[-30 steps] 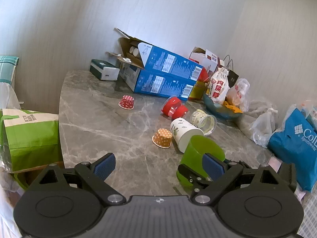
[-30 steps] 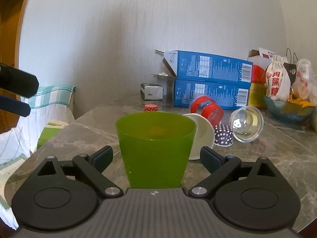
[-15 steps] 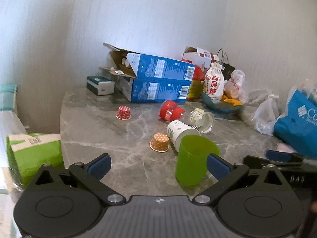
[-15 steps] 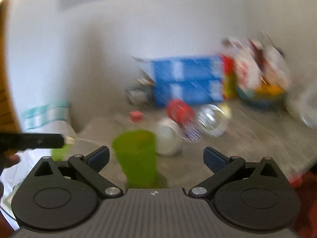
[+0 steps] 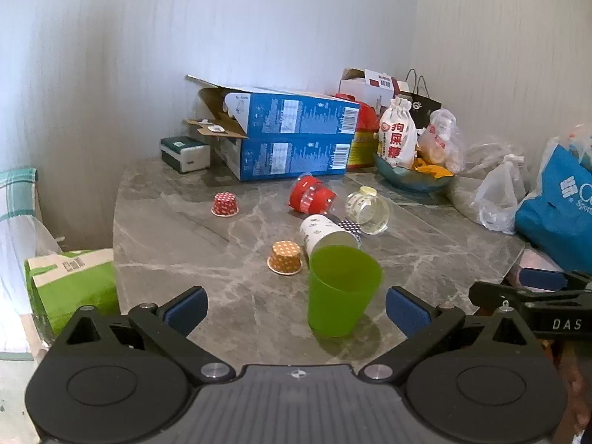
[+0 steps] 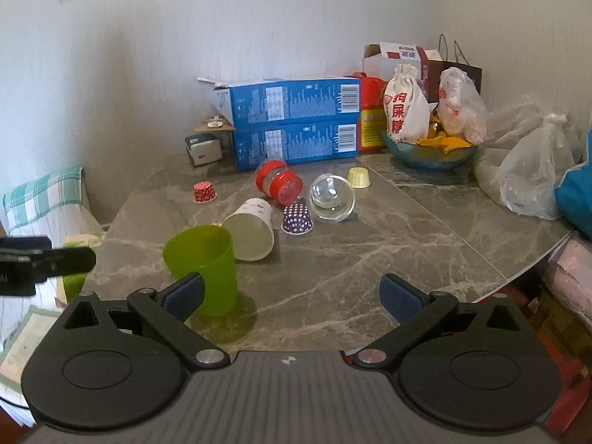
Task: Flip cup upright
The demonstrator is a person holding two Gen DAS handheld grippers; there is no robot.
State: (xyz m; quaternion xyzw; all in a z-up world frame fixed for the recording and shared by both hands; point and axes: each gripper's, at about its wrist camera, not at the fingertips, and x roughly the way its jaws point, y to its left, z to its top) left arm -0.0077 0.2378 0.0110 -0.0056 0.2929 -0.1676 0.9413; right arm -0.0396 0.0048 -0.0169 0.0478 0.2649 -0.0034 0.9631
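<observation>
While the green cup (image 5: 342,288) stands upright, the white paper cup (image 6: 249,231) just behind it lies sideways, mouth toward both wide-apart grippers, left gripper (image 5: 296,305) nearer than right gripper (image 6: 292,292).

White cloth pouch (image 5: 397,137) by the bowl: red Chinese characters "狗屎糖" printed vertically, beneath a round red emblem too small to read. Blue bag (image 5: 555,211) at far right: white block logo, then "Co" cut off at the frame edge, with smaller "Spor" below. Right gripper (image 5: 532,305) body, seen from the left wrist view: white letters "DAS". Two stacked blue cartons (image 5: 296,137): barcodes and white print panels, text illegible. Red-and-yellow box (image 6: 371,125) beside cartons: print unreadable.
</observation>
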